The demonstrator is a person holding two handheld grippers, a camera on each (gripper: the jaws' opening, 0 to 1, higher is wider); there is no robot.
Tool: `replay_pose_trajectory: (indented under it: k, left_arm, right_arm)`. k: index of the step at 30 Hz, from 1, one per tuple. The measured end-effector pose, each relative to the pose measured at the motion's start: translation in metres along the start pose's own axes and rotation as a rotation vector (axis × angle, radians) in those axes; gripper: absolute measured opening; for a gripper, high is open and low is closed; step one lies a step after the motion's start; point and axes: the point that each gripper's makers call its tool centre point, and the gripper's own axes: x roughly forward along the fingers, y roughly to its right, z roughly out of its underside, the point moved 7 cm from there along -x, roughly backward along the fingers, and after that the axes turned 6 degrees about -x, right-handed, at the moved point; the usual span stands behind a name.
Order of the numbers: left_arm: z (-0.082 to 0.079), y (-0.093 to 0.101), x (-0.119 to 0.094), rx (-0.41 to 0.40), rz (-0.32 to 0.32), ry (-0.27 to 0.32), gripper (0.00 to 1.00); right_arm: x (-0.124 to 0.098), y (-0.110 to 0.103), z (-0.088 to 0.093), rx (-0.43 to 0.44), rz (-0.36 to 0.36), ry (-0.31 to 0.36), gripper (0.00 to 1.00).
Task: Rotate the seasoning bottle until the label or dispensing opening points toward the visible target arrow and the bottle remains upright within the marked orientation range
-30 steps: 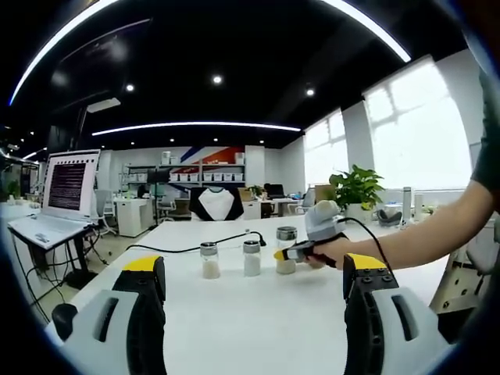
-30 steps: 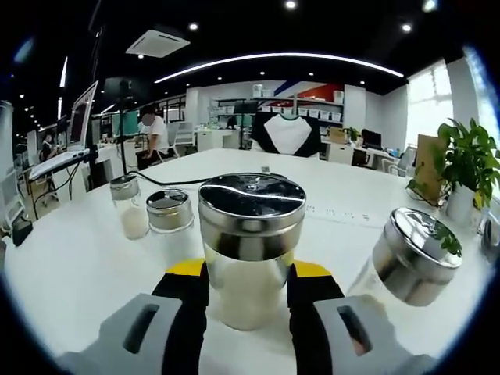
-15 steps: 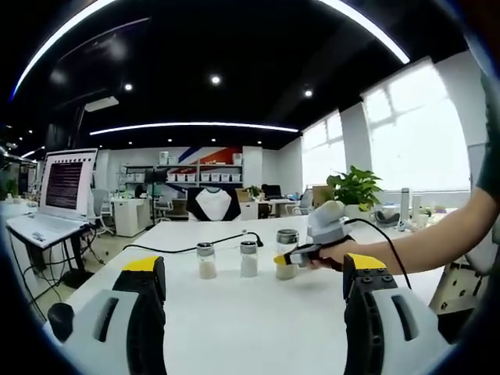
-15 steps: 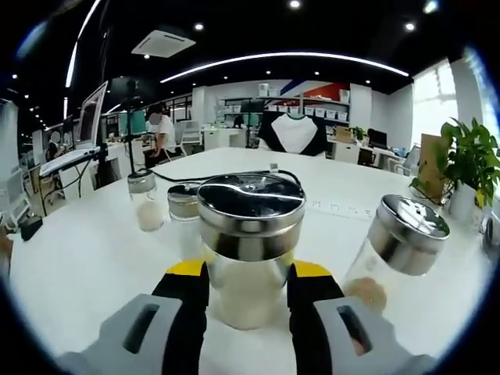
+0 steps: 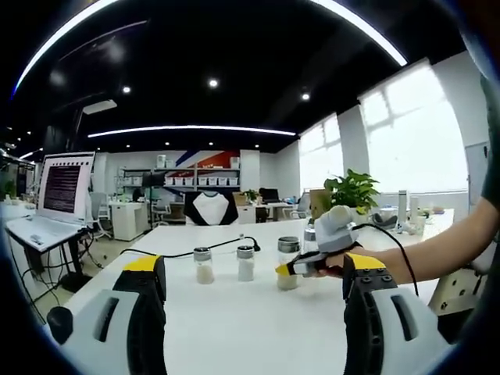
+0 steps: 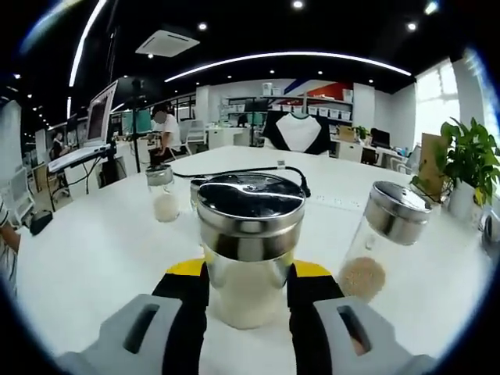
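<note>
Between my right gripper jaws, in the right gripper view, stands the seasoning bottle: glass body, white grains inside, steel lid on top. Both yellow-tipped jaws press its sides low down, so this claw is pinching the bottle. Bottle is upright on the white table. I can see neither a label nor a target arrow from here.

Just beyond the held bottle, to the right in this view: a second shaker with a steel cap and brownish grains at the bottom, leaning in the fisheye. To the left, further back: a small shaker with white contents, and another steel-capped shaker partly hidden behind the held lid. A black cable runs across the tabletop behind them. Far right, a potted plant.

The left gripper view gives the outside look that the other lacks. My left gripper is spread wide with nothing between the jaws, held back from the row, above the near table edge. Past it, the right gripper comes in from the right, in the person's hand, closed on the seasoning bottle at the right end of the row. Two small shakers and stand apart to its left. A laptop with a lit screen sits on a stand at far left, the plant beyond the hand.
</note>
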Motion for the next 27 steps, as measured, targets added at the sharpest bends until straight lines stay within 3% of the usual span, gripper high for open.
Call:
replay_pose_trajectory:
  k: [14, 27]
  left_arm:
    - [-0.002, -0.002, -0.003, 0.004, -0.029, -0.002, 1.00]
    - [-0.002, 0.004, -0.002, -0.005, -0.014, 0.000, 1.00]
  right_arm:
    - [-0.029, -0.016, 0.008, -0.003, -0.027, 0.005, 0.38]
    - [-0.050, -0.030, 0.015, 0.002, -0.081, -0.005, 0.38]
